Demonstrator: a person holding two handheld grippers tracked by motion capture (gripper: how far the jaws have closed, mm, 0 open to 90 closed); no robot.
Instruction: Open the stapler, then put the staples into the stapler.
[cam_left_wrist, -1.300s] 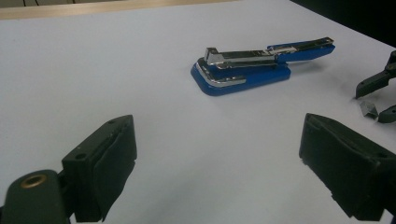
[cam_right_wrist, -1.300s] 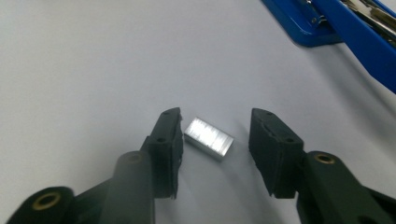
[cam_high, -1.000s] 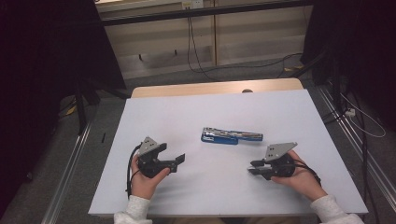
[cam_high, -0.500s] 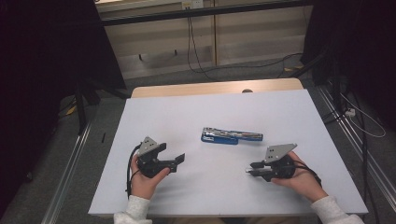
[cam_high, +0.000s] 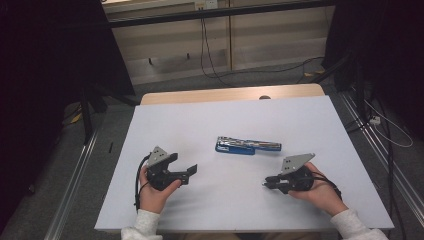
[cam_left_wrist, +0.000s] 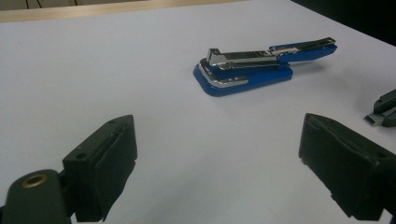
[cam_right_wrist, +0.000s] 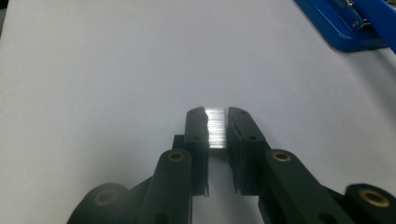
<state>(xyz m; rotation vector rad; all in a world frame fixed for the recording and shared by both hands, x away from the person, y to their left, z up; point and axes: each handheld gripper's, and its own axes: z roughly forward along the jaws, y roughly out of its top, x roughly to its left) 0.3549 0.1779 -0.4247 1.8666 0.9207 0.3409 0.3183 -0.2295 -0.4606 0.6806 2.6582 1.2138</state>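
Observation:
A blue stapler (cam_high: 248, 145) with chrome parts lies in the middle of the white table, its top arm swung out flat; it also appears in the left gripper view (cam_left_wrist: 247, 70) and at the corner of the right gripper view (cam_right_wrist: 345, 23). My left gripper (cam_high: 186, 172) rests on the table to the stapler's near left, jaws wide open (cam_left_wrist: 217, 140) with nothing between them. My right gripper (cam_high: 267, 182) sits to the near right of the stapler. Its jaws have just been closing, and its pads (cam_right_wrist: 217, 114) now press on a shiny strip of staples (cam_right_wrist: 216, 130).
The white tabletop (cam_high: 225, 115) has bare room all around the stapler. A wooden strip (cam_high: 230, 94) runs along its far edge. Cables (cam_high: 215, 70) lie on the floor beyond, and metal rails flank both sides of the table.

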